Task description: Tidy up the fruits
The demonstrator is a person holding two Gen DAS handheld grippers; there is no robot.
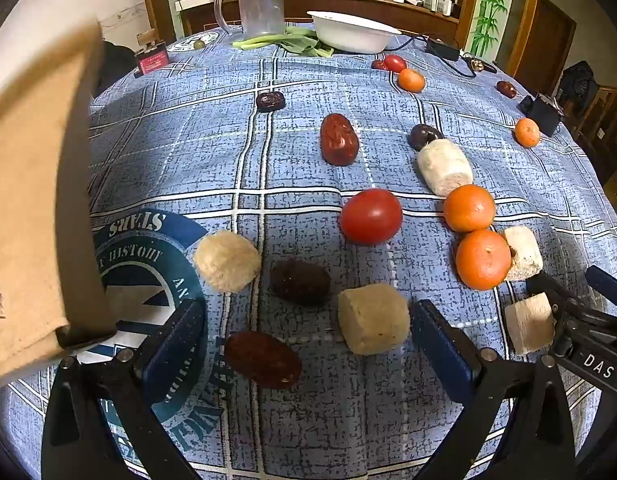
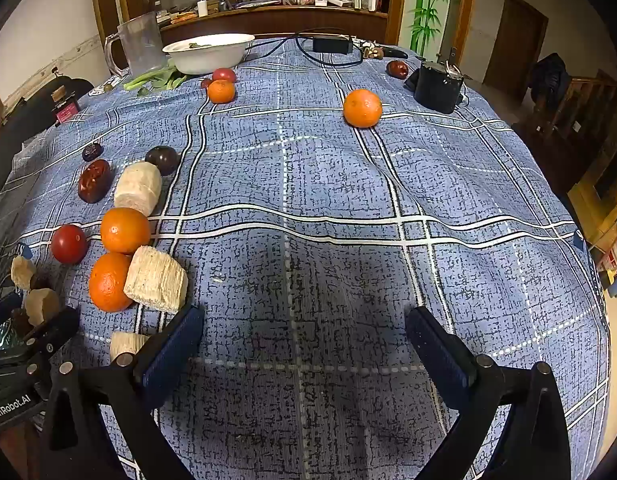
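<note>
Left gripper point(image 1: 308, 344) jaws wide apart, empty, over date point(image 1: 262, 359) and beige chunk point(image 1: 373, 319), maybe touching neither. Right gripper point(image 2: 304, 344) spread wide above bare tablecloth point(image 2: 348, 200); oranges point(image 2: 108, 282) at 10 o'clock.

Both the left gripper point(image 1: 308, 340) and right gripper point(image 2: 304, 344) have black angular arms with silver rivets and dark blue speckled pads point(image 1: 176, 344), with white lettering "DAS" at lower right and "GenRobot.AI" at lower left.
</note>
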